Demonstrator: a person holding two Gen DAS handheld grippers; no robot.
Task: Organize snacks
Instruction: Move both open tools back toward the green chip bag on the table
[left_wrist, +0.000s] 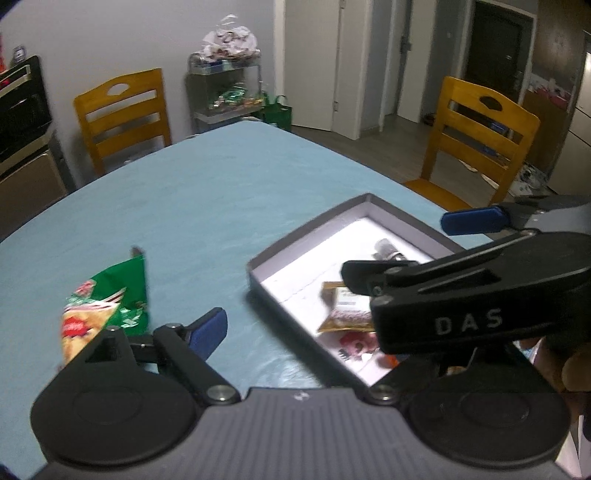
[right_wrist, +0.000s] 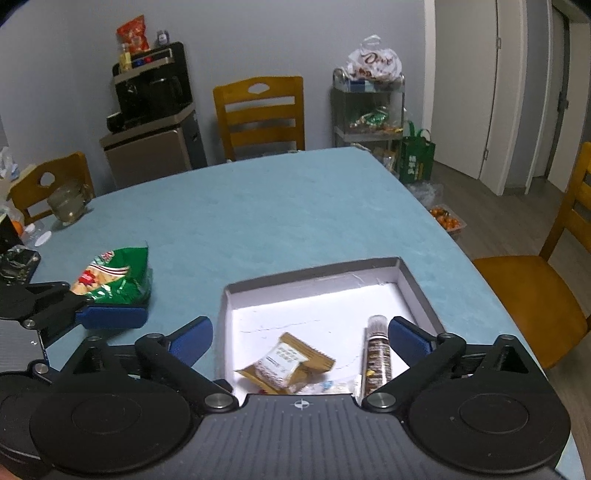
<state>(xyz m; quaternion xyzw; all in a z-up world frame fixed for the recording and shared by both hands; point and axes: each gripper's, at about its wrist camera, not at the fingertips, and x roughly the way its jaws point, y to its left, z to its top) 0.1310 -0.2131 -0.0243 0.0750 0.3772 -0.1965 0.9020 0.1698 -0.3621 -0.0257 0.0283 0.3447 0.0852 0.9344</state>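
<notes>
Writing: "DAS" on the right gripper (left_wrist: 436, 254) arm, seen only from the left wrist; a "Dove"-like word on the white bag (right_wrist: 373, 59).
Left gripper (right_wrist: 110, 317): jaws apart, empty, tilted down beside the green snack bag (right_wrist: 114, 275).
Right gripper: jaws wide apart, empty, above the box (right_wrist: 421, 295).
Snacks: tan packet (right_wrist: 288, 363) and tube (right_wrist: 376, 354) inside the box; green snack bag left of it.
Right wrist only: glass cup (right_wrist: 68, 201).

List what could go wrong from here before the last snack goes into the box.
1. The crinkly green snack bag lies loosely crumpled on the blue tablecloth; open fingers might pinch only a fold and let it slip.
2. The right gripper and left gripper sit close together and could collide.
3. The shallow grey cardboard box might slide if bumped.
</notes>
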